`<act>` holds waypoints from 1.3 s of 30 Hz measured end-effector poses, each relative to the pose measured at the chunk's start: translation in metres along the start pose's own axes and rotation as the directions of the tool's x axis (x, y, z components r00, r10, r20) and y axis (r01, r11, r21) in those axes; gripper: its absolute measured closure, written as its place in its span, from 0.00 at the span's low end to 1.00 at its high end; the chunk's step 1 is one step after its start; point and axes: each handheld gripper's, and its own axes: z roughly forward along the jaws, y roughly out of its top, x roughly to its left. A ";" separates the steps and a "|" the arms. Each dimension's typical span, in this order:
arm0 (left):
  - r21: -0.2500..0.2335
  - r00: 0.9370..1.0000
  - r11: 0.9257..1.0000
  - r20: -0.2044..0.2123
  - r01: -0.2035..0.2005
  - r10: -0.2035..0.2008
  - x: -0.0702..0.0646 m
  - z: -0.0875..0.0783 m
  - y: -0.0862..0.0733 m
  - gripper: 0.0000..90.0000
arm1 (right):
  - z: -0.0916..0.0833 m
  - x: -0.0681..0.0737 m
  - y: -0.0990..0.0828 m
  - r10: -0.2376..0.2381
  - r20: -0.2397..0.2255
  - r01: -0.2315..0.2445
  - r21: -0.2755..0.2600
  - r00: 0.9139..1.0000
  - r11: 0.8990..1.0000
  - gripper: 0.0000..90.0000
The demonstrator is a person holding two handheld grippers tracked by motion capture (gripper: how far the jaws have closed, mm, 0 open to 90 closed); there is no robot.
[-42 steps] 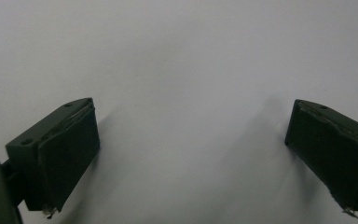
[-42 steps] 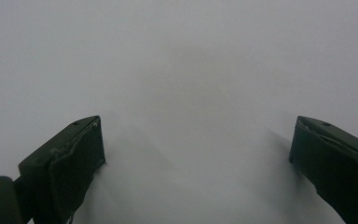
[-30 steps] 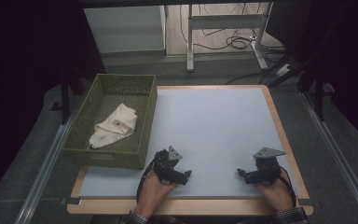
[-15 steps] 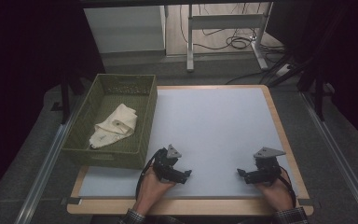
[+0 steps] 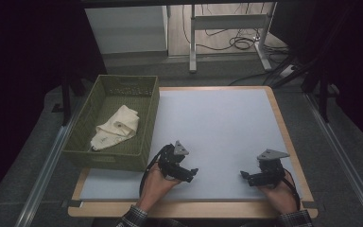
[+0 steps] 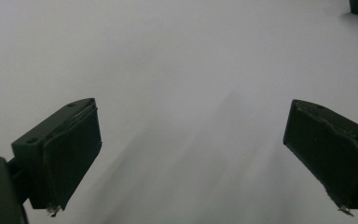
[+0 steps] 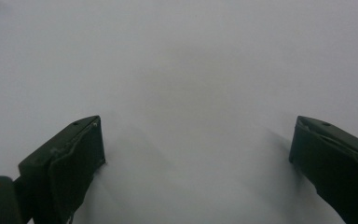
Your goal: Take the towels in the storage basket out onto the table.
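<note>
The left gripper (image 5: 191, 174) sits low over the white table mat (image 5: 217, 123), near the mat's front edge and just right of the green basket's (image 5: 144, 125) near corner. A hand (image 5: 155, 183) holds it from below, with a plaid sleeve (image 5: 133, 218) showing at the table's front edge. Its jaws point toward the mat's middle and right. In the left gripper view they stand wide apart, released, with bare white mat between them and nothing held (image 6: 191, 154).

The right gripper (image 5: 246, 177) lies near the mat's front right corner, well apart from the left one, held by the other hand (image 5: 280, 194). Its jaws point left, toward the left gripper. In the right gripper view they are likewise spread wide, with white mat between the two black pads and nothing in them (image 7: 196, 168). A grey three-cornered plate tops each gripper.

Farther back, the green basket stands at the mat's left edge, overlapping the wooden table rim (image 5: 283, 127). Inside it a cream cloth (image 5: 116, 126) lies crumpled on the basket floor, toward the basket's middle, well apart from both grippers.

Beyond the mat's far edge, a white cabinet (image 5: 125, 28) and a metal table frame (image 5: 229, 21) stand on the floor, with cables (image 5: 238, 43) lying beneath the frame.
</note>
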 end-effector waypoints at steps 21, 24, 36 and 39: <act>-0.018 0.999 0.999 0.045 -0.029 0.030 0.008 -0.009 0.037 0.04 | 0.000 0.000 0.000 0.002 0.000 -0.002 0.000 1.000 1.000 0.03; -0.019 0.999 0.999 0.030 -0.029 0.030 0.010 -0.012 0.044 0.04 | 0.000 0.000 0.000 0.002 0.000 -0.002 0.000 1.000 1.000 0.03; -0.011 0.999 1.000 0.018 -0.030 0.030 0.023 -0.024 0.068 0.03 | 0.000 0.000 0.000 -0.001 -0.001 0.001 0.001 1.000 1.000 0.03; -0.007 1.000 1.000 0.014 -0.020 0.020 0.031 -0.029 0.074 0.03 | 0.000 0.000 0.000 -0.002 0.000 0.002 0.001 1.000 1.000 0.03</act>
